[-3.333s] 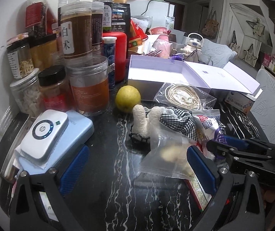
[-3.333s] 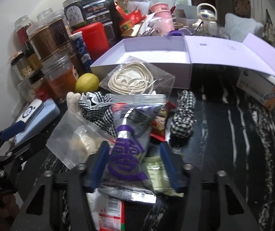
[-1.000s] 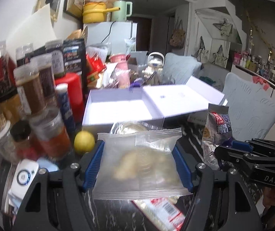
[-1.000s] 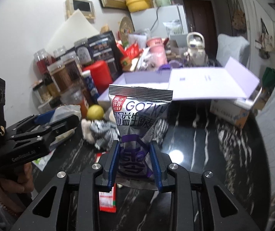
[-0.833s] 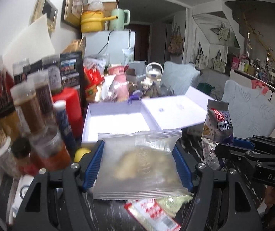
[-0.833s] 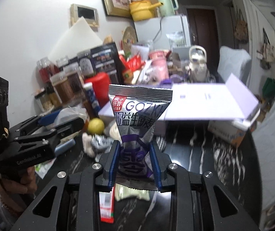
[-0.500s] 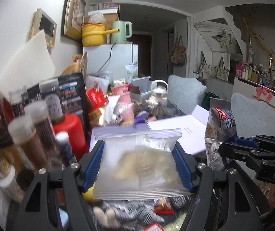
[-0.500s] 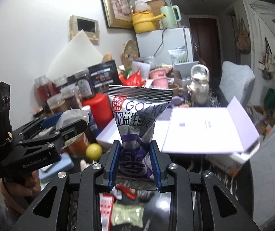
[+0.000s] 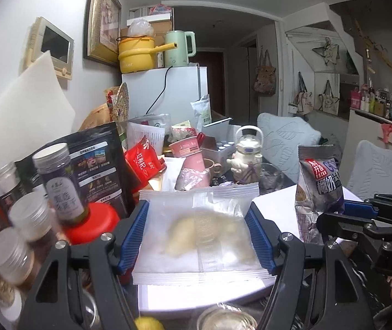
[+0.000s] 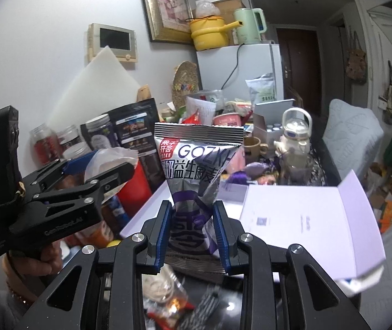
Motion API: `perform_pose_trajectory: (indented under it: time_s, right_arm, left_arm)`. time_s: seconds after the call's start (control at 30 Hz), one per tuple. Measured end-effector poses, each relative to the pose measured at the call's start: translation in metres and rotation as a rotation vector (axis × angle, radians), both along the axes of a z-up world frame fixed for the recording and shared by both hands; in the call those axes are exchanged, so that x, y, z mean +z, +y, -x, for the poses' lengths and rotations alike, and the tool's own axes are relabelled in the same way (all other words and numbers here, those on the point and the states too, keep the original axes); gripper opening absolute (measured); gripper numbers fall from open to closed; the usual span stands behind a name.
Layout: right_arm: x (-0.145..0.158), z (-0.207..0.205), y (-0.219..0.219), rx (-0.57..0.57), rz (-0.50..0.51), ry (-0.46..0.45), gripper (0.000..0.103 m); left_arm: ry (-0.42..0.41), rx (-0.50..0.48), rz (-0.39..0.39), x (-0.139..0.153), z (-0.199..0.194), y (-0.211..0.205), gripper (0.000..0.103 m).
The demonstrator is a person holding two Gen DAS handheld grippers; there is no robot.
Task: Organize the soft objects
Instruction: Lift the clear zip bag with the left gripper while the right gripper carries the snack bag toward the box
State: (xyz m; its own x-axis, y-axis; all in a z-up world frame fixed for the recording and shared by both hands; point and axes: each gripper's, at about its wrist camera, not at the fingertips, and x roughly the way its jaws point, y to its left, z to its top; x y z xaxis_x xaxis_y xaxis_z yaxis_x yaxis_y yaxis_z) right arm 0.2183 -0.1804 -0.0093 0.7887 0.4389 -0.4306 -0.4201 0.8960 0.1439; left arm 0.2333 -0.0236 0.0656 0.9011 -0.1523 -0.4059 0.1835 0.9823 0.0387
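My left gripper (image 9: 199, 236) is shut on a clear plastic bag (image 9: 200, 232) with pale soft pieces inside, held up above the open white box (image 9: 196, 298). My right gripper (image 10: 193, 231) is shut on a silver and purple snack bag (image 10: 196, 170), held upright in the air beside the box (image 10: 152, 206) and its open lid (image 10: 303, 220). The right gripper with its snack bag (image 9: 318, 192) shows at the right of the left wrist view. The left gripper with the clear bag (image 10: 105, 162) shows at the left of the right wrist view.
Jars (image 9: 58, 181) and a red canister (image 9: 91, 225) crowd the left side. Cups, a small kettle (image 9: 246, 151) and packets stand behind the box. A lemon (image 9: 147, 324), a bagged cord (image 10: 160, 286) and a checked cloth (image 10: 206, 305) lie on the dark marbled table below.
Both grippers have risen from the table with their bags and now hang higher, near the open box. The table's loose items have dropped toward the bottom of both views.
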Motion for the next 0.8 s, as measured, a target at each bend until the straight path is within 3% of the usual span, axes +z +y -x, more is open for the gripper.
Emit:
perform_pose_trajectory:
  time_s: [0.43, 0.8]
  right_arm:
    - [-0.024, -0.093, 0.01, 0.032, -0.021, 0.071, 0.03]
    - [-0.047, -0.154, 0.023, 0.017, 0.025, 0.143, 0.03]
  left_arm:
    - [0.099, 0.046, -0.03, -0.041, -0.089, -0.001, 0.069]
    - [0.184, 0.1, -0.108, -0.077, -0.143, 0.0, 0.069]
